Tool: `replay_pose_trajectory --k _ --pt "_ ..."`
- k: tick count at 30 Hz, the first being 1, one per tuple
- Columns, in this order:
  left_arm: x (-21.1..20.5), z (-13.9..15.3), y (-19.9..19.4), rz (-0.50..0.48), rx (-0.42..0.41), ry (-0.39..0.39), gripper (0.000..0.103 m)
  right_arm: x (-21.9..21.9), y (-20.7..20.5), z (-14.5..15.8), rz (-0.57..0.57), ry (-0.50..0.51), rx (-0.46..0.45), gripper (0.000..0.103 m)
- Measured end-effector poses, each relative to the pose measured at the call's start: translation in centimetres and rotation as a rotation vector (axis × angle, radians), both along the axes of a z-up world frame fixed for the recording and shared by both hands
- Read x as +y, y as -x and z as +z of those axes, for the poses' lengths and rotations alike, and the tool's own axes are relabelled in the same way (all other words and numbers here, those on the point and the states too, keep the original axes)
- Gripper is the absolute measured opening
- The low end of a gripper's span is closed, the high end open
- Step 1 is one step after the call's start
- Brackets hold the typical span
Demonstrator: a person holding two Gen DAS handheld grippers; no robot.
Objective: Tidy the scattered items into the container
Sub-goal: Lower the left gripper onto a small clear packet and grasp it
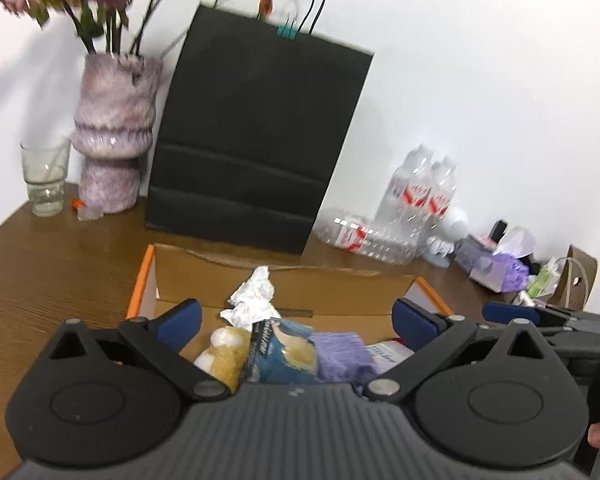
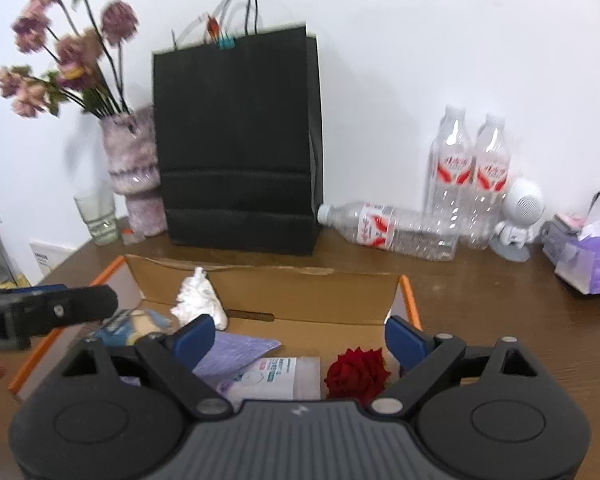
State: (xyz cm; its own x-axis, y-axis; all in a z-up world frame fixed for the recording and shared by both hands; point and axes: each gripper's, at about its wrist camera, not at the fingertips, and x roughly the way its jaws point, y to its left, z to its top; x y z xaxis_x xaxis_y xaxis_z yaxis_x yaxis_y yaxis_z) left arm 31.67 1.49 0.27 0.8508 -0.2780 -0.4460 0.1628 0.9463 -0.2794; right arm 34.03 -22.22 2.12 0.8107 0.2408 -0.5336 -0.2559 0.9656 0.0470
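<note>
An open cardboard box [image 1: 204, 270] [image 2: 260, 290] with orange edges lies on the wooden table. Inside it are crumpled white tissue [image 1: 252, 298] [image 2: 200, 296], a yellow plush toy [image 1: 228, 352], a blue snack packet [image 1: 280, 354], a purple cloth [image 1: 340, 356] [image 2: 236, 352], a white wipes packet [image 2: 276, 376] and a red rose [image 2: 356, 372]. My left gripper [image 1: 296, 324] is open and empty above the box. My right gripper [image 2: 300, 336] is open and empty above the box. The left gripper shows at the left of the right wrist view [image 2: 48, 312].
A black paper bag [image 1: 256, 136] [image 2: 240, 140] stands behind the box. A vase of flowers [image 1: 112, 136] [image 2: 134, 172] and a glass [image 1: 46, 176] [image 2: 96, 212] stand to the left. Water bottles [image 1: 420, 196] [image 2: 468, 176], a white robot figure [image 2: 518, 216] and a purple tissue box [image 2: 588, 256] are to the right.
</note>
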Motion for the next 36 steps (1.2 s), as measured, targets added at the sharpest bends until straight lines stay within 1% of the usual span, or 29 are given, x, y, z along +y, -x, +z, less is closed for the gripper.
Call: replay_pose_trajectory --k 2,7,9,12,15,17,18,20,21,22,23,24,27,30,32,33,34,35,36 --pt "-0.2 0.6 1.9 -0.012 -0.03 -0.016 0.103 -0.3 2.1 0.4 0.019 0.01 -0.024 0.092" --pt "-1.2 1.1 7.3 -0.052 -0.095 -0.109 0.103 -1.4 7.8 0.4 0.057 0.047 -0.081 0.092" --pt "-1.5 0.9 9.2 -0.065 -0.108 -0.137 0.103 -2.2 9.7 -0.2 0.053 0.04 -0.077 0.092" --pt "-2.1 -0.3 11.8 -0.098 -0.105 -0.199 0.103 -3.3 11.8 -1.8 0.061 0.019 -0.029 0.091" --pt "-2.8 -2.1 13.6 -0.132 -0.08 -0.264 0.102 -3.4 13.5 -3.9 0.089 0.005 0.021 0.09" --pt "-2.9 -3.4 14.4 -0.144 -0.043 -0.294 0.1 -3.0 14.4 -5.3 0.107 0.003 0.044 0.087" --pt "-2.8 -4.2 14.5 -0.138 -0.017 -0.302 0.098 -2.5 14.7 -5.9 0.116 0.0 0.058 0.086" --pt "-2.2 -5.4 14.5 -0.103 0.031 -0.309 0.095 -1.4 14.8 -7.0 0.145 -0.015 0.09 0.081" --pt "-1.8 -5.9 14.3 -0.079 0.057 -0.311 0.09 -0.7 14.7 -7.3 0.163 -0.025 0.11 0.078" --pt "-1.2 -6.4 13.9 -0.053 0.085 -0.311 0.084 -0.1 14.6 -7.6 0.182 -0.038 0.13 0.073" --pt "-0.7 -6.8 13.6 -0.032 0.108 -0.307 0.083 0.6 14.4 -7.8 0.198 -0.048 0.144 0.069" --pt "-0.2 -7.2 13.3 -0.012 0.131 -0.297 0.082 1.2 14.2 -7.9 0.208 -0.053 0.151 0.068" --pt "1.0 -7.7 12.2 0.015 0.161 -0.288 0.077 3.0 13.4 -8.3 0.218 -0.033 0.168 0.061" --pt "1.4 -8.3 11.0 0.026 0.179 -0.298 0.073 4.3 13.0 -8.9 0.227 -0.016 0.191 0.049" --pt "1.5 -9.0 10.1 0.035 0.21 -0.307 0.062 5.0 13.1 -9.0 0.229 0.016 0.179 0.038" --pt "1.5 -9.3 9.7 0.033 0.222 -0.314 0.054 5.2 13.2 -8.9 0.238 0.027 0.177 0.036" --pt "1.4 -9.3 9.8 0.034 0.206 -0.333 0.046 5.4 13.4 -8.9 0.249 0.032 0.174 0.027" --pt "1.3 -9.3 9.9 0.027 0.201 -0.338 0.039 5.5 13.6 -8.9 0.258 0.039 0.171 0.022" --pt "1.3 -9.2 10.0 0.017 0.2 -0.325 0.019 5.6 13.8 -8.8 0.264 0.048 0.167 0.021"
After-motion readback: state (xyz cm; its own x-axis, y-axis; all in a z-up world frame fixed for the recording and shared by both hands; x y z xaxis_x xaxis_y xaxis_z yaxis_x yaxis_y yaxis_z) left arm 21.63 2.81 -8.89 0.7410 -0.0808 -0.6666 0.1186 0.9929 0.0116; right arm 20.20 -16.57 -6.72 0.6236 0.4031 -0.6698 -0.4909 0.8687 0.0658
